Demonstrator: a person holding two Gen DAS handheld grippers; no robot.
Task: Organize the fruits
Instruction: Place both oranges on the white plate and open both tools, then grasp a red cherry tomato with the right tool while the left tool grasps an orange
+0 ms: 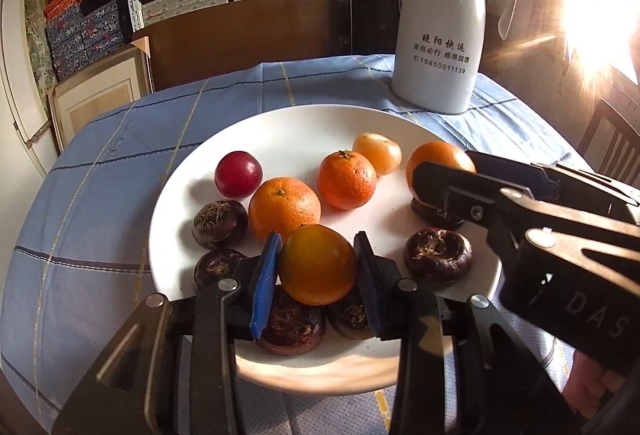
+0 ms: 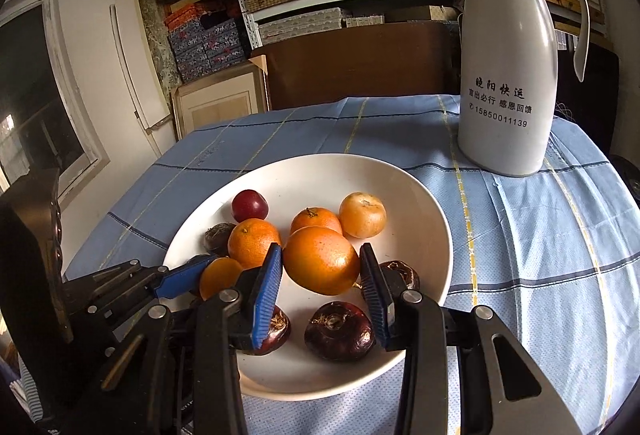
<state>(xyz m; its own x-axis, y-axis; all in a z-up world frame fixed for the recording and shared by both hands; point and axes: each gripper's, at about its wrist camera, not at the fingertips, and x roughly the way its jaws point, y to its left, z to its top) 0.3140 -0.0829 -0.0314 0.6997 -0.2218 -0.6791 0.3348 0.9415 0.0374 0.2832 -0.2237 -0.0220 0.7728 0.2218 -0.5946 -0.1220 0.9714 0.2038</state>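
Observation:
A white plate [image 1: 280, 127] [image 2: 420, 203] holds oranges, a red plum [image 1: 238, 174] [image 2: 249, 205], a pale yellow fruit [image 1: 377, 152] [image 2: 363, 215] and several dark water chestnuts. My left gripper [image 1: 316, 265] is shut on a yellow-orange fruit [image 1: 317, 264] above the plate's near side; this fruit also shows in the right wrist view [image 2: 220, 277]. My right gripper [image 2: 321, 267] is shut on a large orange [image 2: 322, 261] over the plate's middle right; that orange also shows in the left wrist view [image 1: 438, 157].
A white thermos jug [image 1: 440, 23] [image 2: 508, 55] stands on the blue checked tablecloth [image 1: 100, 175] [image 2: 540, 235] behind the plate at the right. A brown chair back and shelves of boxes lie beyond the table. Bright window glare is at the right.

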